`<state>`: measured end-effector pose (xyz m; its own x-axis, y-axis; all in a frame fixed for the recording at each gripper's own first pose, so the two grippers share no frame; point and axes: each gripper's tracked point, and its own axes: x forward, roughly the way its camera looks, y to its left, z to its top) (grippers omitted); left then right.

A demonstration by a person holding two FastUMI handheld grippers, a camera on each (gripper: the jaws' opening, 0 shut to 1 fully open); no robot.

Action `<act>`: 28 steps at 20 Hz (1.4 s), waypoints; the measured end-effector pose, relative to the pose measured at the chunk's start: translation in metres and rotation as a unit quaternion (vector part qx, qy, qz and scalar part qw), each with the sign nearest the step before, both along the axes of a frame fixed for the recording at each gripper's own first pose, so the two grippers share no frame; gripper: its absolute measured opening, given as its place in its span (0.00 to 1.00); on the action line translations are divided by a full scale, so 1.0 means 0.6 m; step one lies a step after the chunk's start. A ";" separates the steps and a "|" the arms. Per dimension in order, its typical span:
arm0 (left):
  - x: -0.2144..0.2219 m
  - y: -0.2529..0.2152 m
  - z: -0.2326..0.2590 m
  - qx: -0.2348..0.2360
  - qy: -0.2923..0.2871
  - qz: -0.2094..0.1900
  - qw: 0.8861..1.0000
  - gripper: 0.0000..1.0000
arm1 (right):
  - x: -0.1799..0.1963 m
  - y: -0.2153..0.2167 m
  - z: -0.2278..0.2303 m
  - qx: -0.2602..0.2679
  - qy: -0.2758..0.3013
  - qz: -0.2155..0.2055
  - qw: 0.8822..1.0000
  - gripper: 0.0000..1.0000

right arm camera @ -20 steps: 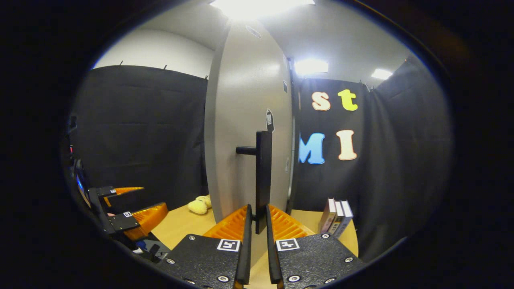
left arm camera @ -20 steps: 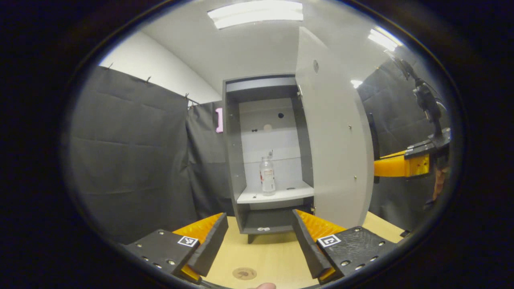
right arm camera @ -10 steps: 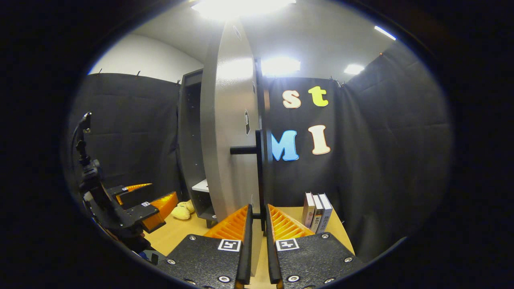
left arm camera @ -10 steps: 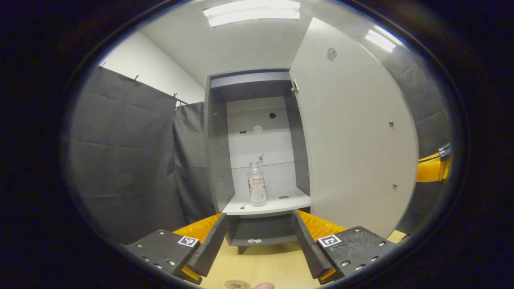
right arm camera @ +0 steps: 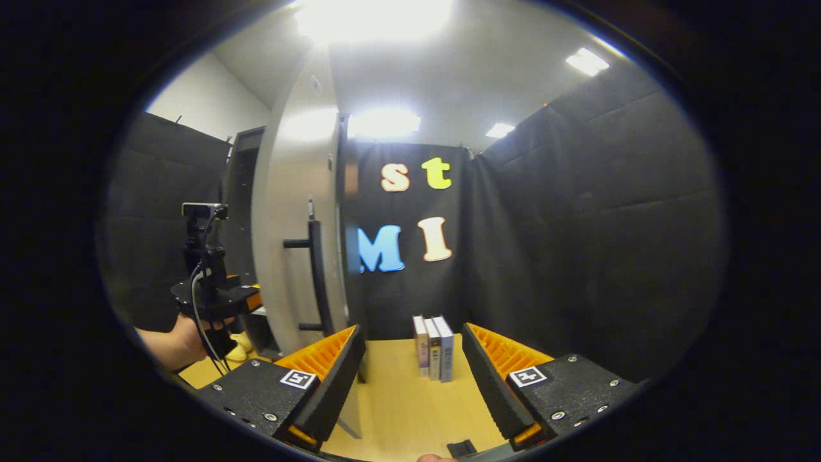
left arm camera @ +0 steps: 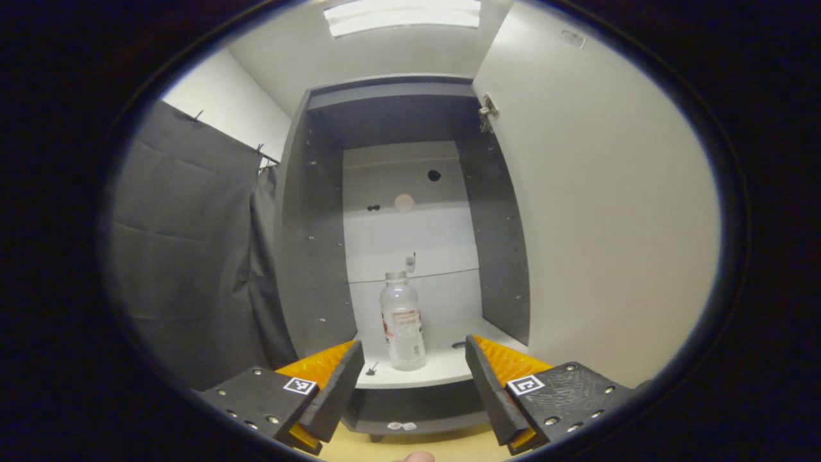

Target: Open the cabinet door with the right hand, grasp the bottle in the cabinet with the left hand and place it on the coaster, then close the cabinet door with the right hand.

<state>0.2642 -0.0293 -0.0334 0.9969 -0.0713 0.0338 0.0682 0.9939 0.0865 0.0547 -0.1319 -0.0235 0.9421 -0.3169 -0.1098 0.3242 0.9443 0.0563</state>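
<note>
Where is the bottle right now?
In the left gripper view, the bottle stands upright on the white shelf inside the open cabinet, left of centre, ahead of the left gripper and between its open jaws.

Clear plastic bottle (left arm camera: 401, 321), matt cabinet door (left arm camera: 603, 212), pale wood-look table (right arm camera: 410, 404).

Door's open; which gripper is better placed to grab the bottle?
Left. The left gripper is open and faces the bottle on the shelf. The right gripper, also open, faces the books.
</note>
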 end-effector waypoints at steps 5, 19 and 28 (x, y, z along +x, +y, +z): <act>0.120 0.004 -0.028 -0.004 -0.003 -0.004 1.000 0.94 | 0.017 -0.048 -0.034 0.030 0.033 -0.080 0.996 0.94; 0.292 0.012 -0.061 -0.018 -0.005 -0.030 0.999 0.94 | 0.067 -0.008 -0.097 0.026 0.080 -0.125 0.989 0.93; 0.261 0.031 -0.028 -0.038 -0.002 -0.007 0.999 0.67 | 0.058 -0.014 -0.098 0.032 0.066 -0.123 0.990 0.93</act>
<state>0.4209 -0.0110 -0.0502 0.9957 -0.0822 0.0437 0.0818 0.9966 0.0112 0.0897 -0.1400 -0.0822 0.8137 -0.5225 -0.2547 0.5518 0.8321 0.0560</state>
